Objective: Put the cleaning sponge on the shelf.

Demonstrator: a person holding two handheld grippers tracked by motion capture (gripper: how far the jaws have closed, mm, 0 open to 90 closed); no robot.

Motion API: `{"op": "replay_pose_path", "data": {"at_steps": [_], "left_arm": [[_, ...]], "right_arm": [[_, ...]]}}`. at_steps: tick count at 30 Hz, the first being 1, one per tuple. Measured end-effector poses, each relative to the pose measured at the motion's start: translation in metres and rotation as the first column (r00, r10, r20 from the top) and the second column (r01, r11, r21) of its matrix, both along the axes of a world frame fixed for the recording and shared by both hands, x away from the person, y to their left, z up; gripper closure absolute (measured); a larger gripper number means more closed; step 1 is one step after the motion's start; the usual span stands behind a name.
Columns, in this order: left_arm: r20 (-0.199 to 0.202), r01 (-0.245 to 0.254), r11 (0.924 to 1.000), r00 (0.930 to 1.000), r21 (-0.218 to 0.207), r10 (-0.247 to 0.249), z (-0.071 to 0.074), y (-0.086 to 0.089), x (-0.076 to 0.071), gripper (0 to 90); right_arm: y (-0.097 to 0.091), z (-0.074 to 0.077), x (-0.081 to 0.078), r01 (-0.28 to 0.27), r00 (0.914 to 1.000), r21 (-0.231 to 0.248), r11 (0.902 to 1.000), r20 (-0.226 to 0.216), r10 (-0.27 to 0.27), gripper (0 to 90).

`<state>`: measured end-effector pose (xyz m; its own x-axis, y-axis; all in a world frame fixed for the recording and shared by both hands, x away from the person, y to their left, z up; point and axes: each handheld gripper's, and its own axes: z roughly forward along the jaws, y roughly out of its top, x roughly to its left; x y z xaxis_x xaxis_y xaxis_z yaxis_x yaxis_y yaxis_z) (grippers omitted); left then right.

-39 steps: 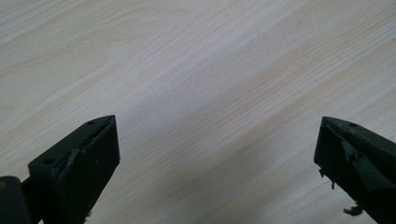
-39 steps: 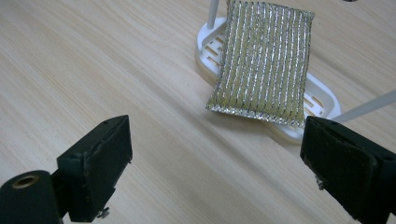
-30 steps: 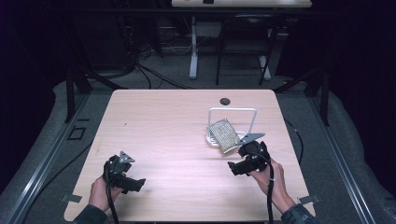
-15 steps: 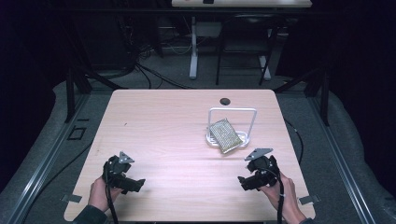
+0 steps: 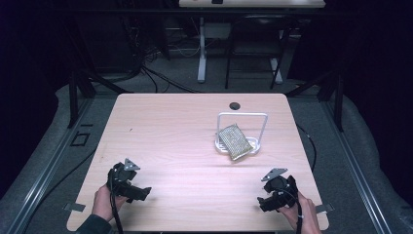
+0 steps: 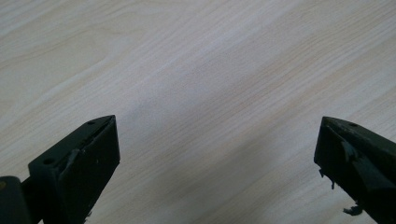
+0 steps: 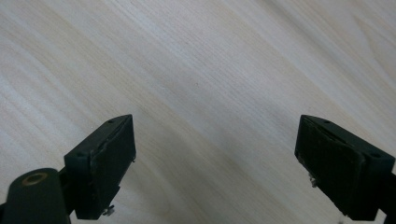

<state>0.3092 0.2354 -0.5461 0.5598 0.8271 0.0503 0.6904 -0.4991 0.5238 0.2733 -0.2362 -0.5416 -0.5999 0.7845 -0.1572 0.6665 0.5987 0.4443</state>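
Observation:
A glittery grey-gold sponge [image 5: 234,141] lies tilted on a small white wire rack [image 5: 242,116] at the table's right middle. My right gripper [image 5: 263,203] sits low near the front right corner, well clear of the rack. Its jaws have just been closing a little, still stand apart, and have nothing between them; in the right gripper view the right gripper [image 7: 217,135] has bare wood between its jaws. My left gripper [image 5: 142,192] rests near the front left edge. In the left gripper view the left gripper [image 6: 217,135] stands wide open over bare wood.
The light wooden table [image 5: 170,136] has a round cable hole [image 5: 235,105] at its far edge. Beyond the table there are dark floor, cables and table legs. A hand holds each gripper at the near edge.
My right gripper has pulled back from beside the rack toward the near right corner and come down lower. The sponge stays on the rack. The left gripper has not moved.

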Motion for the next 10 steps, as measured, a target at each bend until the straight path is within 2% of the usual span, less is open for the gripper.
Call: {"op": "replay_pose_path", "data": {"at_steps": [10], "left_arm": [[-0.001, 0.005, 1.0, 1.0, 0.003, -0.005, -0.0004, -0.0005, 0.0006, 0.0]], "right_arm": [[-0.0043, -0.0016, 0.0019, 0.004, 1.0, 0.001, 1.0, 0.004, -0.004, 12.6]]}}
